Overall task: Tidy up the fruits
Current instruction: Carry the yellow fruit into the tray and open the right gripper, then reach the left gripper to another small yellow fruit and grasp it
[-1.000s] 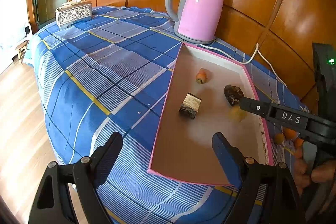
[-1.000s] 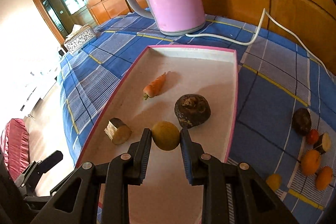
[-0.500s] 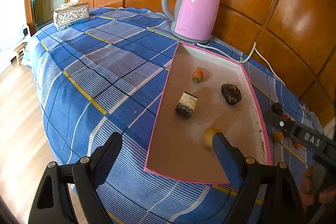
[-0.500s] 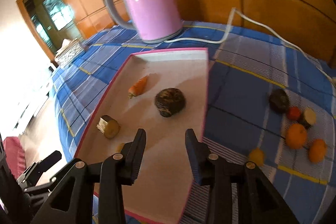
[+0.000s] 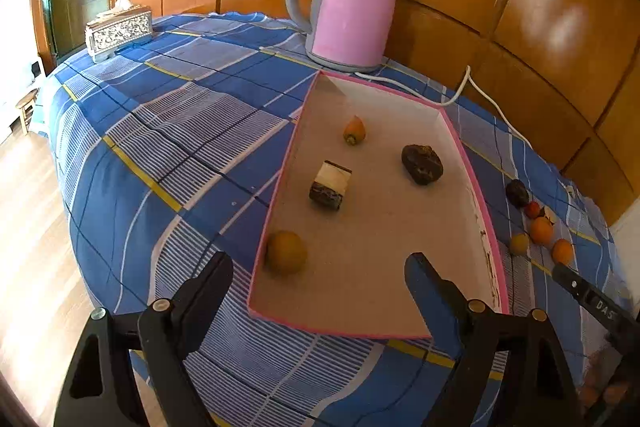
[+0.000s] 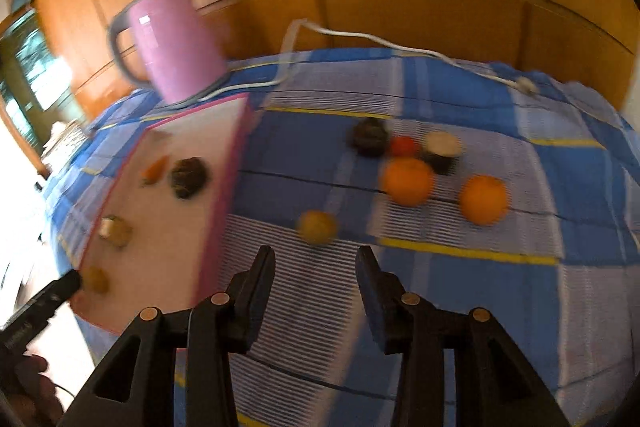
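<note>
Hovering, left gripper (image 5: 318,267): jaws spread wide and empty, above the near end of the pink-rimmed tray (image 5: 472,183).
Right gripper (image 6: 316,267): jaws have just been opening, nothing between them, over the blue plaid tablecloth (image 6: 460,279).
Tray contents: yellow fruit (image 5: 286,251) in the near left corner, cut piece (image 5: 330,184), carrot (image 5: 354,131), dark lump (image 5: 422,158).
Loose fruit: small yellow fruit (image 6: 317,226) just ahead of the right gripper; two oranges (image 6: 408,181) beyond it.
</note>
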Action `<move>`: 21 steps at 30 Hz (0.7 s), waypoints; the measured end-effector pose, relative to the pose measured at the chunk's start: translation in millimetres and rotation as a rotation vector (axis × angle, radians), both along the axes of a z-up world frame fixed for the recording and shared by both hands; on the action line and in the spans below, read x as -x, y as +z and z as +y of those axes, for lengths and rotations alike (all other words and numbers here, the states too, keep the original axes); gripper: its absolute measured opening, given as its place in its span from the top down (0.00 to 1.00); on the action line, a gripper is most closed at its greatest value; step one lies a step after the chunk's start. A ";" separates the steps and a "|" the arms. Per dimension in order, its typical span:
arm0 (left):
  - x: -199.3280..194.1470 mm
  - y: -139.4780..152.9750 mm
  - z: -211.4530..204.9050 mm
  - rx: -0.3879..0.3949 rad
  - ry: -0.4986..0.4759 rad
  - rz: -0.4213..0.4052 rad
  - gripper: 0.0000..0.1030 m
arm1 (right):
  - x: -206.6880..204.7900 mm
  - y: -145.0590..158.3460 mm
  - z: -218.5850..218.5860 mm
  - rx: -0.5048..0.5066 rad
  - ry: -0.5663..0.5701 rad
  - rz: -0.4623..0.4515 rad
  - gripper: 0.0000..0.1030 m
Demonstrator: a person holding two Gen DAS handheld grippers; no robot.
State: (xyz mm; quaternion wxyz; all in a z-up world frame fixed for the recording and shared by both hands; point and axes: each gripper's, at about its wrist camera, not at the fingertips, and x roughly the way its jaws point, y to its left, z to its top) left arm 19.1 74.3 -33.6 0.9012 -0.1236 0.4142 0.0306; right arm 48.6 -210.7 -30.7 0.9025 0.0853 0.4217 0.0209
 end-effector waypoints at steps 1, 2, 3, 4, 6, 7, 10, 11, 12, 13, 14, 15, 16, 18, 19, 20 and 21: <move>0.3 0.2 -1.7 0.000 -0.008 -0.002 0.14 | 2.7 -2.6 -8.8 0.006 -0.025 0.006 0.59; 0.7 0.7 -3.3 -0.003 -0.015 -0.005 0.14 | 4.9 -4.8 -16.7 0.010 -0.046 0.013 0.59; 1.0 1.2 -5.3 -0.006 -0.022 -0.008 0.14 | 7.2 -7.1 -24.6 0.013 -0.067 0.019 0.59; 1.1 1.3 -7.0 -0.010 -0.028 -0.009 0.14 | 9.5 -9.8 -32.8 0.016 -0.093 0.027 0.59; 1.6 0.4 -12.3 -0.013 -0.050 -0.003 0.14 | 15.4 -13.5 -51.2 0.025 -0.148 0.034 0.59; 1.8 -0.2 -15.8 -0.014 -0.064 0.001 0.14 | 19.0 -14.9 -62.6 0.033 -0.187 0.034 0.59; 2.3 0.7 -25.3 -0.027 -0.096 0.001 0.14 | 29.2 -17.8 -89.1 0.038 -0.273 0.033 0.59; 2.5 1.7 -28.4 -0.031 -0.107 -0.003 0.14 | 32.7 -18.1 -102.3 0.037 -0.319 0.030 0.59; 2.6 3.1 -32.2 -0.036 -0.120 -0.008 0.14 | 34.3 -19.3 -109.9 0.036 -0.341 0.029 0.59; 2.9 4.2 -35.6 -0.040 -0.131 -0.011 0.14 | 36.3 -20.0 -118.2 0.036 -0.374 0.030 0.59; 2.9 5.2 -39.1 -0.044 -0.142 -0.013 0.14 | 39.0 -20.9 -128.5 0.036 -0.408 0.030 0.59; 2.8 6.3 -42.9 -0.047 -0.158 -0.016 0.14 | 40.6 -21.9 -135.4 0.034 -0.430 0.031 0.59; 2.5 7.3 -46.1 -0.048 -0.172 -0.018 0.14 | 43.0 -22.9 -143.3 0.033 -0.451 0.032 0.59; 0.5 11.7 -56.9 -0.054 -0.220 -0.025 0.14 | 48.5 -25.4 -156.1 0.031 -0.489 0.036 0.59; -0.9 13.3 -60.7 -0.057 -0.237 -0.027 0.14 | 51.8 -26.0 -161.8 0.028 -0.505 0.037 0.59; -2.5 15.8 -66.2 -0.059 -0.260 -0.029 0.15 | 55.1 -26.9 -167.3 0.025 -0.520 0.036 0.59; -4.5 18.4 -72.1 -0.057 -0.283 -0.031 0.15 | 54.6 -28.2 -171.2 0.026 -0.528 0.037 0.59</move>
